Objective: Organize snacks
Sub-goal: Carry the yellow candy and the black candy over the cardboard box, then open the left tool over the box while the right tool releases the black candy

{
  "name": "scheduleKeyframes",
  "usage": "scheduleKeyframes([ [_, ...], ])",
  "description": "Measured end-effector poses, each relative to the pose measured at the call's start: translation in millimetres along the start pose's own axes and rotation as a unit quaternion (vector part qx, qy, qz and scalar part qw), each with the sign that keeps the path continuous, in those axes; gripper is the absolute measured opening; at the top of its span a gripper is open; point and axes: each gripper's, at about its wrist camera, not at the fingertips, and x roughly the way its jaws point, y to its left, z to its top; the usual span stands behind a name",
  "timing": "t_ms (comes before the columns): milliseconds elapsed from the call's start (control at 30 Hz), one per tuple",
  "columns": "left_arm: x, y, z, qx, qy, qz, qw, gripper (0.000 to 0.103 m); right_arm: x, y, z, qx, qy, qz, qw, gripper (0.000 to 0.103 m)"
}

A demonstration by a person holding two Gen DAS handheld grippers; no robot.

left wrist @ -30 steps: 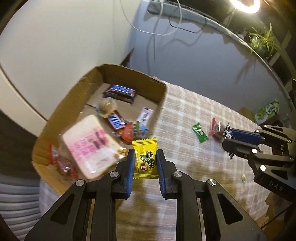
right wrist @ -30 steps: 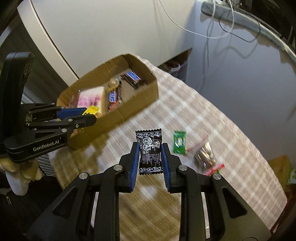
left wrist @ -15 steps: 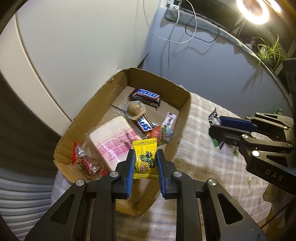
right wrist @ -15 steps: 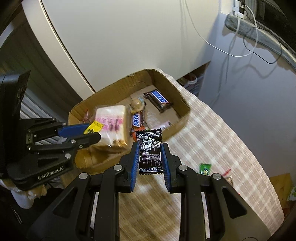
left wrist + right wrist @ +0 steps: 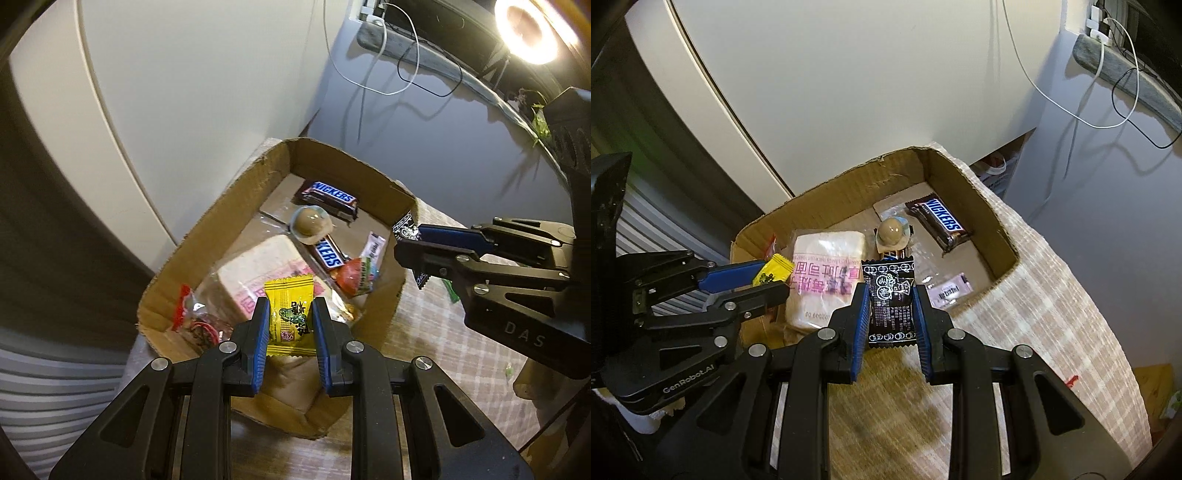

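Note:
My left gripper [image 5: 290,314] is shut on a yellow candy packet [image 5: 290,314] and holds it above the near end of a cardboard box [image 5: 400,295]. My right gripper [image 5: 891,299] is shut on a black candy packet [image 5: 891,299] above the box's [image 5: 975,188] near rim. In the box lie two Snickers bars [image 5: 328,195], a round wrapped sweet [image 5: 310,225], a pink-printed bread pack [image 5: 258,269] and other wrapped snacks. The right gripper also shows in the left wrist view [image 5: 408,238], and the left gripper in the right wrist view [image 5: 768,275].
The box stands on a checked tablecloth [image 5: 1052,306] at the table's corner, next to a white wall. A green candy [image 5: 450,291] lies on the cloth behind the right gripper. Cables hang over a grey surface [image 5: 443,140] beyond. A ring lamp [image 5: 532,33] glows far right.
Both grippers have moved from over the tablecloth towards the box with their packets still held. They now hover over its near part.

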Motion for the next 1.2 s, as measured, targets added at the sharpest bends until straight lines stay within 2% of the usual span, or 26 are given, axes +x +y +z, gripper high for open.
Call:
scheduleKeyframes([
  [700, 7.8, 4.8, 7.9, 0.005, -0.001, 0.013, 0.9999, 0.023, 16.9, -3.0, 14.9, 0.003, 0.005, 0.002, 1.000, 0.025],
  [767, 8.4, 4.4, 8.7, 0.006, 0.000, 0.015, 0.9999, 0.025, 17.0, -3.9, 15.8, 0.003, 0.006, 0.002, 1.000, 0.025],
  [800, 8.3, 4.0, 8.7, 0.007, 0.000, 0.016, 0.9998, 0.033, 17.0, -4.3, 16.1, 0.002, 0.006, 0.000, 1.000, 0.025],
  [833, 8.1, 3.6, 9.2, 0.008, -0.001, 0.018, 0.9998, 0.045, 16.4, -4.6, 16.3, 0.001, 0.006, -0.003, 1.000, 0.027],
  [900, 7.0, 3.1, 9.5, 0.011, -0.008, 0.023, 0.9996, 0.055, 14.1, -5.1, 16.5, 0.000, 0.002, -0.010, 1.000, 0.046],
  [933, 7.1, 2.8, 9.8, 0.013, -0.008, 0.025, 0.9996, 0.058, 11.9, -5.5, 16.6, 0.001, -0.003, -0.014, 1.000, 0.062],
  [967, 7.5, 2.6, 10.0, 0.014, -0.008, 0.027, 0.9995, 0.060, 9.5, -6.4, 16.6, 0.002, -0.008, -0.018, 1.000, 0.072],
  [1033, 8.8, 2.5, 10.4, 0.016, -0.006, 0.029, 0.9994, 0.061, 5.8, -9.3, 17.2, 0.009, -0.014, -0.021, 1.000, 0.076],
  [1200, 9.8, 2.2, 10.9, 0.015, -0.004, 0.032, 0.9994, 0.061, 1.5, -16.4, 18.0, 0.017, -0.014, -0.032, 0.999, 0.077],
])
